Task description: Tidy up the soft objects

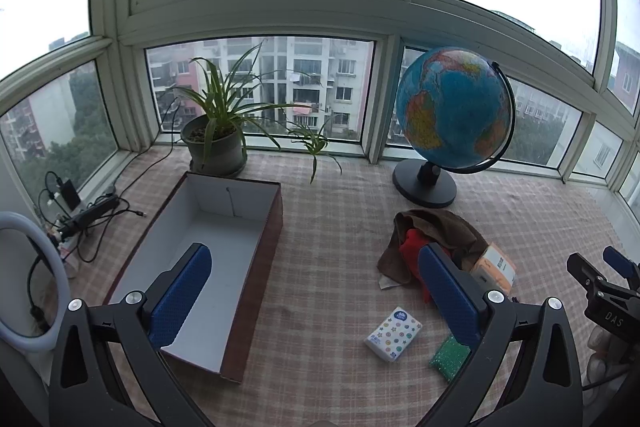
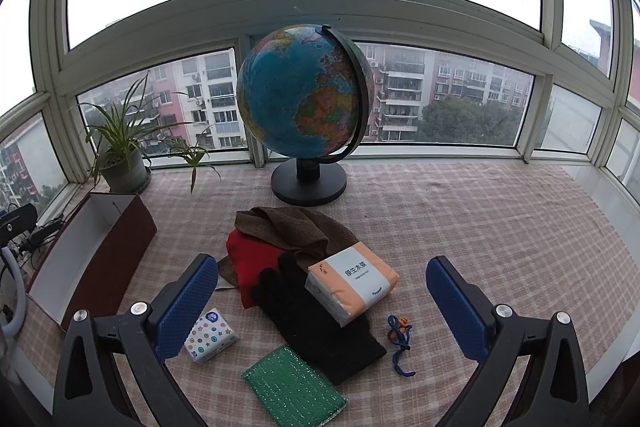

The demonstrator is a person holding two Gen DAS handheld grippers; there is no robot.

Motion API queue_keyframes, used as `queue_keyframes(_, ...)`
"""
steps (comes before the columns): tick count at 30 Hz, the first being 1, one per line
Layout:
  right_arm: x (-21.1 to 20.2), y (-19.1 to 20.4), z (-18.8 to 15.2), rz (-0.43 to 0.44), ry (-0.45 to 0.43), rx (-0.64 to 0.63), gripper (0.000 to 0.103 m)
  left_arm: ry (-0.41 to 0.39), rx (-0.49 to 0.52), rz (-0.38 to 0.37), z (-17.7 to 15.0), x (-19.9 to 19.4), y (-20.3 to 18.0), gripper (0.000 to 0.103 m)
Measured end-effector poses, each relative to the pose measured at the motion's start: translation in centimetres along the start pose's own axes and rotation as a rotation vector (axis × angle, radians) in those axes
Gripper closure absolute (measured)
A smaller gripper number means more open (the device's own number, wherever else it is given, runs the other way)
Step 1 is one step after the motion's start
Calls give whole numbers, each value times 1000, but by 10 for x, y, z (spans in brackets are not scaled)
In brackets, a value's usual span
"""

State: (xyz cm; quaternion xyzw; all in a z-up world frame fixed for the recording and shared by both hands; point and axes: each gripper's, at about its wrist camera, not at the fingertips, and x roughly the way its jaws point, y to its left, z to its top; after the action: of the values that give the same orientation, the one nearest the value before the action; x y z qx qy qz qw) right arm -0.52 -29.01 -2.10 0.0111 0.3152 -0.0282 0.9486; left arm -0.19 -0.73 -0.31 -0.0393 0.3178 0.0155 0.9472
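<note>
Both tongs stand wide and hold nothing: the left gripper (image 1: pixel 314 301) over the box's (image 1: pixel 256 263) near end, the right gripper (image 2: pixel 322 309) above the pile at centre frame. Black glove (image 2: pixel 316 323) looks limp and light; pinch its cuff, lower centre. Tissue pack (image 2: pixel 352 285) leans on it, squashy, slick wrap. Green sponge (image 2: pixel 294 389) lies just below; brown towel (image 2: pixel 296 231) and red cloth (image 2: pixel 250 259) behind.
</note>
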Motion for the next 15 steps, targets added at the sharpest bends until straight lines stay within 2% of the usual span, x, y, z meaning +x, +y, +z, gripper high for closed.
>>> queue_keyframes(15, 6, -4, -2, 3, 20, 19, 0, 4, 1, 0, -4, 3, -1, 0)
